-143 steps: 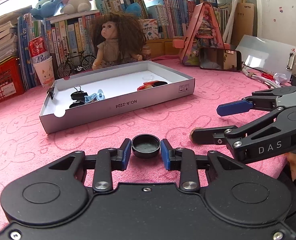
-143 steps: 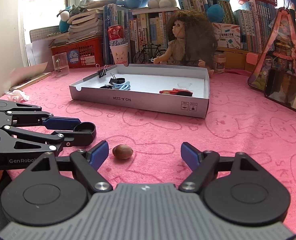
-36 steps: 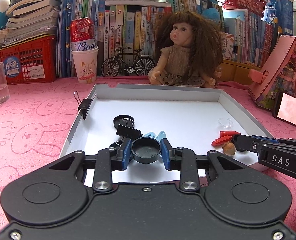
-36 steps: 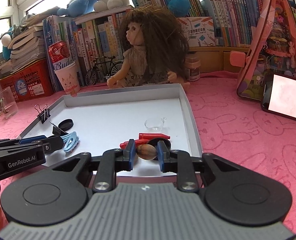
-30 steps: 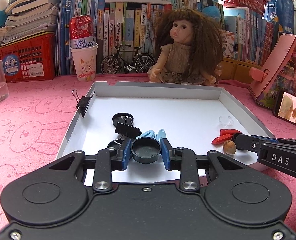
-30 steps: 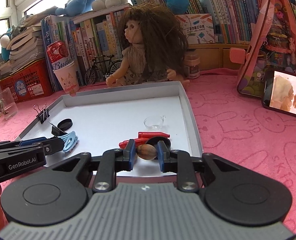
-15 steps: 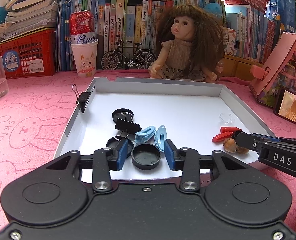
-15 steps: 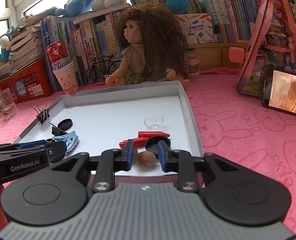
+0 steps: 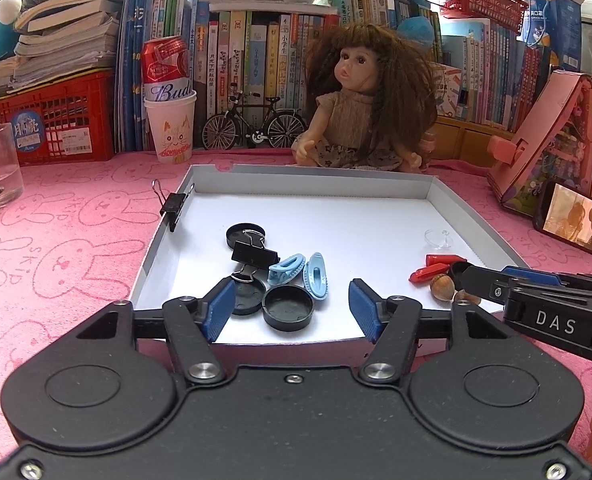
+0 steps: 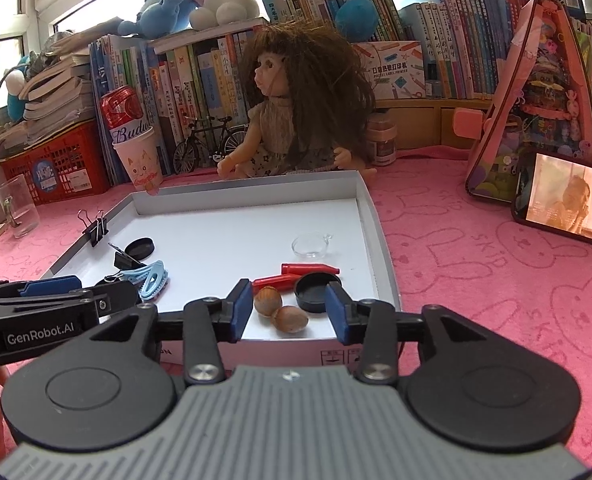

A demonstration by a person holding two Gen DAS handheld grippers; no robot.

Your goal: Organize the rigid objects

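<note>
Resting in tray (image 9: 432,190): four black caps (image 9: 288,306), two hazelnuts (image 10: 268,299), both tools (image 9: 291,310) (image 10: 288,312) just spreading, empty.

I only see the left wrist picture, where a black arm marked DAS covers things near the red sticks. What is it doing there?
Observer: Its right fingers stand open, having just been opening. A nut lies loose between them, and neither pad touches it.
Operator: I see one nut and a sliver of another.
Observer: That sliver is this loose nut. It lies whole, close beside the farther nut.
Operator: And the dark thing behind the arm?
Observer: A round black cap, lying beside the red pieces, inside the box.
</note>
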